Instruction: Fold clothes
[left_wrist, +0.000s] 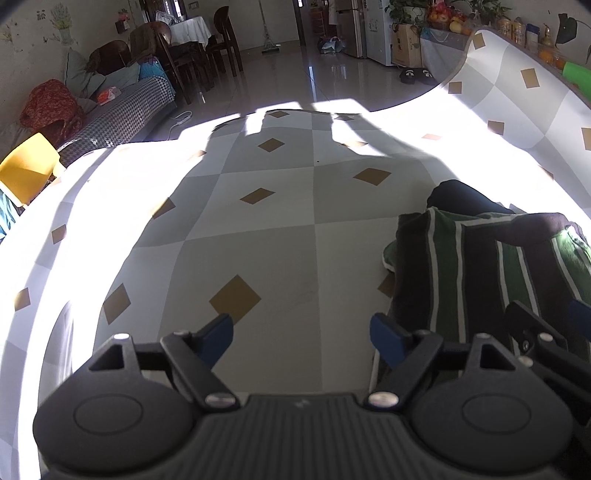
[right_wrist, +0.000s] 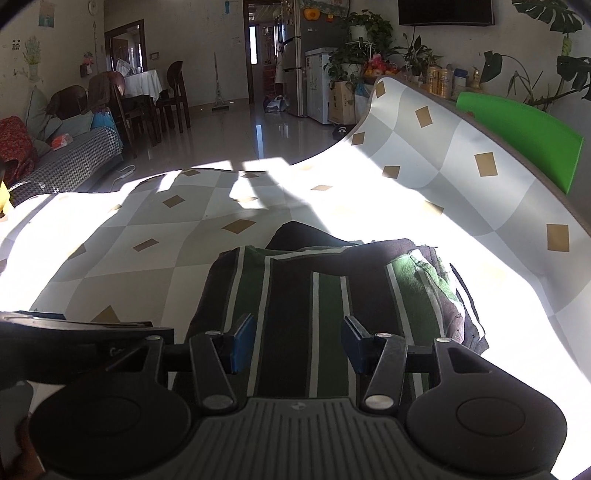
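Note:
A folded garment (left_wrist: 476, 273) (right_wrist: 295, 291) with dark, green and white stripes lies on the checked tablecloth (left_wrist: 280, 229) (right_wrist: 147, 229), with a plain dark part (right_wrist: 299, 232) sticking out at its far end. My left gripper (left_wrist: 301, 325) hangs open over bare cloth just left of the garment, nothing between its blue pads. My right gripper (right_wrist: 298, 325) sits over the garment's near edge, jaws apart, the striped fabric lying flat below the gap. Each gripper shows at the edge of the other's view: the right gripper (left_wrist: 535, 332) and the left gripper (right_wrist: 74, 332).
The tablecloth curls up along the right side towards a green chair back (right_wrist: 524, 140). A yellow chair (left_wrist: 26, 166) stands at the table's left edge. Beyond the far edge are tiled floor, a sofa (left_wrist: 122, 107) and a dining set (right_wrist: 147, 96). Strong sunlight washes out the table's edges.

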